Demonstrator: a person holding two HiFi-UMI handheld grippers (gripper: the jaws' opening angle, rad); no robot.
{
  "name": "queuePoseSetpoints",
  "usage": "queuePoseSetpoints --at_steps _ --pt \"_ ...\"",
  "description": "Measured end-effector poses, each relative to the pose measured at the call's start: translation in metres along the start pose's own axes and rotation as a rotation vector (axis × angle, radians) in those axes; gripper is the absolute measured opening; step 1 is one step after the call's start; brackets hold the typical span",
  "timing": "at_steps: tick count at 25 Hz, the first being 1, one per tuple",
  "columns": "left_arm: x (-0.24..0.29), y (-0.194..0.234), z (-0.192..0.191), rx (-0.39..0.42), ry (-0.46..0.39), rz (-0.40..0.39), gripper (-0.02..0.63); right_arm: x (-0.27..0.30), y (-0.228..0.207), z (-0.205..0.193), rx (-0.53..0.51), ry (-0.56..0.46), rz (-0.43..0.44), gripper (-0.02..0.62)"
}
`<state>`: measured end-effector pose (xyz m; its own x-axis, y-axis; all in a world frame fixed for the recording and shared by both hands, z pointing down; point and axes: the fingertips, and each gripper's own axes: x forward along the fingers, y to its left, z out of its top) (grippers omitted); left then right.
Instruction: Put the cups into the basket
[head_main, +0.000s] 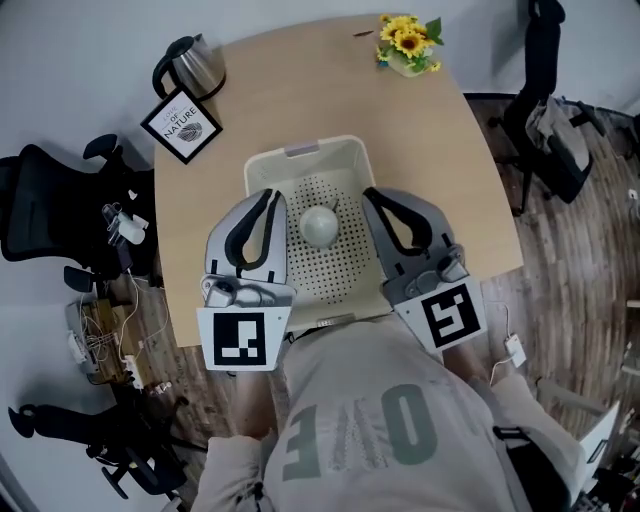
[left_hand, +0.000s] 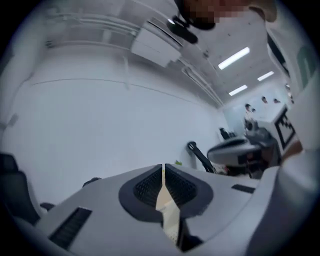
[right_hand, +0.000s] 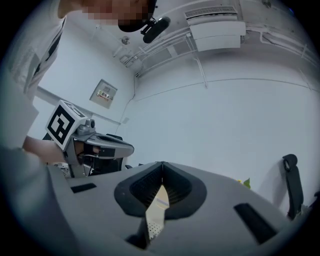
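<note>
Cup (head_main: 320, 225) lies in the basket (head_main: 258, 175). Left hand-held gripper (head_main: 272, 197) and right hand-held gripper (head_main: 369, 196) flank it, closed, empty. Task looks finished; withdraw.

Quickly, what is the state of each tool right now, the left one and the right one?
Left tool: closed, holding nothing.
Right tool: closed, holding nothing.
</note>
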<state>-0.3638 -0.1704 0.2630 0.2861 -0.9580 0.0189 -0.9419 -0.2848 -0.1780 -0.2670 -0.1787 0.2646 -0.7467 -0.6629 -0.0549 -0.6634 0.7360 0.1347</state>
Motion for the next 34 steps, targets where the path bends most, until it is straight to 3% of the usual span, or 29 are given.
queuePoseSetpoints --at_steps 3,7,12,34 --pt "-0.019 0.014 0.009 -0.15 -0.142 0.185 0.025 -0.001 0.003 0.003 -0.005 -0.011 -0.006 -0.003" --pt "-0.027 0.015 0.008 -0.164 -0.194 0.291 0.009 -0.003 0.005 -0.003 0.003 -0.001 -0.01 -0.003" --pt "-0.023 0.013 0.003 -0.116 -0.173 0.308 0.009 -0.001 0.002 -0.013 -0.002 0.002 -0.012 -0.003" --pt "-0.042 0.023 -0.005 -0.103 -0.134 0.365 0.009 0.007 0.02 -0.022 0.004 0.029 0.055 -0.003"
